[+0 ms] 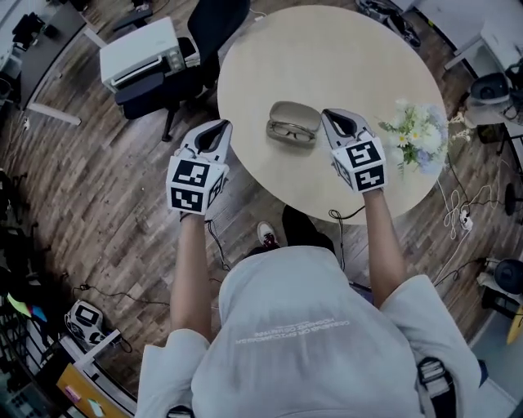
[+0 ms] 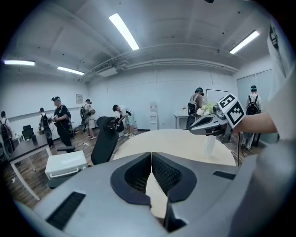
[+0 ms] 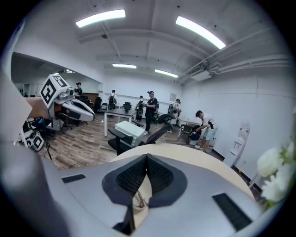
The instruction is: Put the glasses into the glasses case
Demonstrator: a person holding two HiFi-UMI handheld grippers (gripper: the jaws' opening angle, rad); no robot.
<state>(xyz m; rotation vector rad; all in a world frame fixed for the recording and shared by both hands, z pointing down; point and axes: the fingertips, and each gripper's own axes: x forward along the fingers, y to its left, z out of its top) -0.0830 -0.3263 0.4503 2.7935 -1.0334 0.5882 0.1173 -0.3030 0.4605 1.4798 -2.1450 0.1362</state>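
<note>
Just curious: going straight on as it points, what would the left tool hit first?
Probably nothing nearby: the left tool points level across the table, above its top, left of the glasses case. Height is uncertain.

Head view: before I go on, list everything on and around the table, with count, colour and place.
table: one, pale beige, round, centre of view
glasses case: one, grey-beige, open, on the table between the grippers
glasses: one pair, dark frame, lying in the open case
flowers: one bunch, white, at the table's right edge
office chair: one, black, left of the table
box: one, white, left of the chair
people: several, dark clothes, far side of the room
left gripper: one, grey, jaws shut, at the table's left edge
right gripper: one, grey, jaws shut, right of the case
</note>
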